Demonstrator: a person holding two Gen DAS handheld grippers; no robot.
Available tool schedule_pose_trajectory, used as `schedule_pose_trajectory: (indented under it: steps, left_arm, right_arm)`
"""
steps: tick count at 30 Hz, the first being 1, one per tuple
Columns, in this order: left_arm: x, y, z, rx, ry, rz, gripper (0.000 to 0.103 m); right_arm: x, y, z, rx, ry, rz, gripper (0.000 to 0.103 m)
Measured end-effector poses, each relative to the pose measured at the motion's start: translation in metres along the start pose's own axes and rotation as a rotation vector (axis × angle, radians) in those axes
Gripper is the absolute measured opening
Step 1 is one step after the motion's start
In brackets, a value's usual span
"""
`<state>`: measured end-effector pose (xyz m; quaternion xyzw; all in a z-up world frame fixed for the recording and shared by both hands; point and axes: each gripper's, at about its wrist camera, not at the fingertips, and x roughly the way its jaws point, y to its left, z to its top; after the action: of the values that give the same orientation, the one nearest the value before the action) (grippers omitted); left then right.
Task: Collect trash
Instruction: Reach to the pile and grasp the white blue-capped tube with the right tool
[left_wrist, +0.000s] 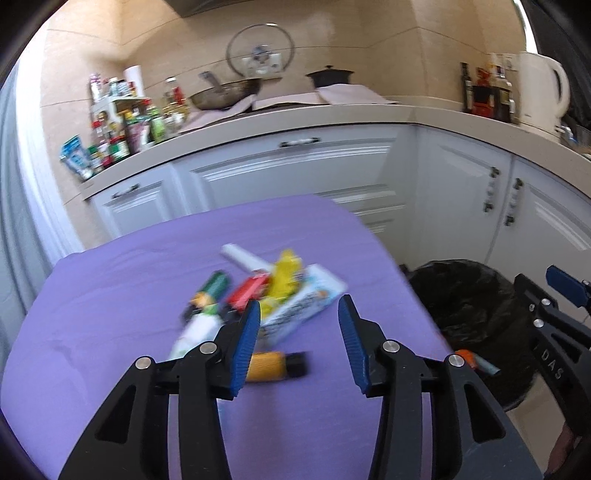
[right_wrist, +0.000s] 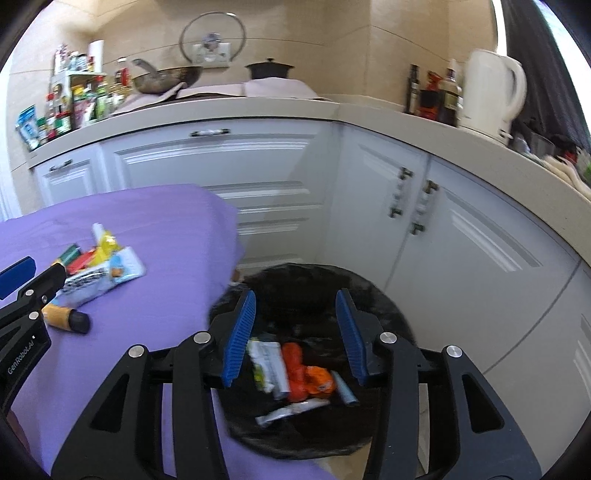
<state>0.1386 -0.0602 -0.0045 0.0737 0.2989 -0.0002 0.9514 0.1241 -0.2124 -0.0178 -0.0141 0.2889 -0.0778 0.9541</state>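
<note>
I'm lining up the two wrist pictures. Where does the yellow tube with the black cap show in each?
Left wrist: yellow tube low centre, just right of the left finger.
Right wrist: yellow tube at far left on the purple cloth.
Shared landmark: white kettle on the counter.
</note>
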Motion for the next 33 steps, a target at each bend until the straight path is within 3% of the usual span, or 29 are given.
schedule_pose_trajectory:
  steps: [22,26,33]
  left_arm:
    - [-0.008,0.157,-0.036,-0.162,0.030,0.268,0.049]
    - [-0.005,0.180,-0.042,-0.204,0.046,0.293,0.049]
    - [-0.001,0.196,-0.048,-0.223,0.057,0.310,0.050]
  right_arm:
    - [0.000,0.143,0.019,-0.159,0.014,0.196,0.045]
    - [0.010,0.159,0.021,-0.149,0.046,0.212,0.051]
    - [0.028,0.176,0.019,-0.152,0.102,0.190,0.053]
